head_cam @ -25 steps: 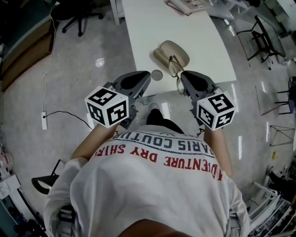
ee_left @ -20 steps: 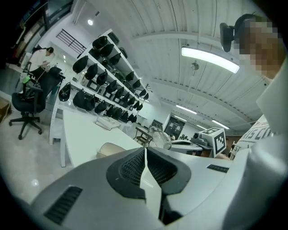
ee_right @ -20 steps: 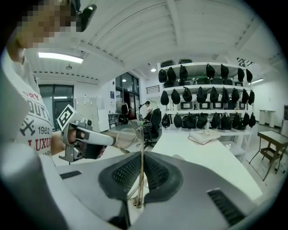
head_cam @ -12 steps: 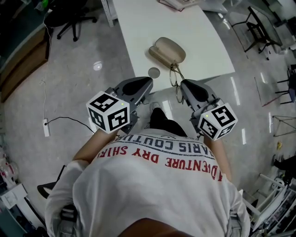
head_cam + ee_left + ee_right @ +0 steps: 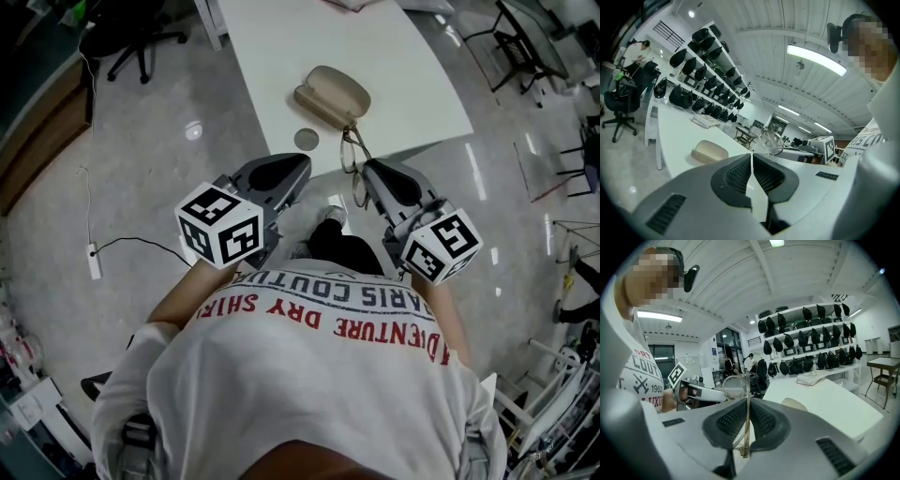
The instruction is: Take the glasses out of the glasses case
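Observation:
A beige glasses case (image 5: 331, 94) lies on the white table (image 5: 412, 84), also seen in the left gripper view (image 5: 710, 151). My right gripper (image 5: 367, 173) is shut on the thin-framed glasses (image 5: 354, 161), which hang in the air over the table's near edge, apart from the case. In the right gripper view the frame's arm runs between the pads (image 5: 761, 420) and a lens (image 5: 733, 389) stands above them. My left gripper (image 5: 302, 169) is beside it, shut (image 5: 751, 157) with nothing in it. From the left gripper view a lens (image 5: 772, 142) shows to the right.
A small grey disc (image 5: 306, 139) sits near the table's front edge. A book (image 5: 707, 121) lies further back on the table. An office chair (image 5: 131, 37) stands on the floor at left, and shelves of dark bags (image 5: 811, 341) line the far wall.
Both grippers have drawn back from the case toward the person. The glasses came along in the right gripper, from beside the case to over the table's edge. The case stayed put.

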Available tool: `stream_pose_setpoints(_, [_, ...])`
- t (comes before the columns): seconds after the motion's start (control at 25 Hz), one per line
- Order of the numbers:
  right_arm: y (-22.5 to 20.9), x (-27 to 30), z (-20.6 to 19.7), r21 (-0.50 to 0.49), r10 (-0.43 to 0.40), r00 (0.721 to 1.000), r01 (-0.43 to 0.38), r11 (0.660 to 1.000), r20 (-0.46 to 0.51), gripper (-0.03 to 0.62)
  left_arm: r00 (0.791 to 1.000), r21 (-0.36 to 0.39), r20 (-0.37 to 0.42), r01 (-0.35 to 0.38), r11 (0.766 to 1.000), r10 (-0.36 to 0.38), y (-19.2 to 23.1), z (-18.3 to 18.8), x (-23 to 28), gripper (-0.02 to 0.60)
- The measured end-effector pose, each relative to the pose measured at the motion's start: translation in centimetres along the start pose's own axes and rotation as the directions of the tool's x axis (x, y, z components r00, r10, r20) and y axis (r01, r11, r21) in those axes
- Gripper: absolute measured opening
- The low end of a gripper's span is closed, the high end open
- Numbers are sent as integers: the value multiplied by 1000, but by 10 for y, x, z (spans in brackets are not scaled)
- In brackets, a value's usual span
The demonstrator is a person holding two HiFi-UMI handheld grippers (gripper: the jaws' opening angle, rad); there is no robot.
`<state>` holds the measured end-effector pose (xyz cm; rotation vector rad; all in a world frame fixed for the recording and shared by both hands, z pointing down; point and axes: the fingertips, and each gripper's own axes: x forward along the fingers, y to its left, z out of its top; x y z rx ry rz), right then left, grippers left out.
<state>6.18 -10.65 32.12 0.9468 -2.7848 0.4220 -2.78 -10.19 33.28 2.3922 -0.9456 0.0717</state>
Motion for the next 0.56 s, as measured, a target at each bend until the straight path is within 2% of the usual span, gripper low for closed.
stream_pose_setpoints(0.56, [0, 12, 5, 5, 11, 1000, -11, 1000, 1, 34, 1000, -8, -11, 1, 1000, -1, 11, 3, 1, 35])
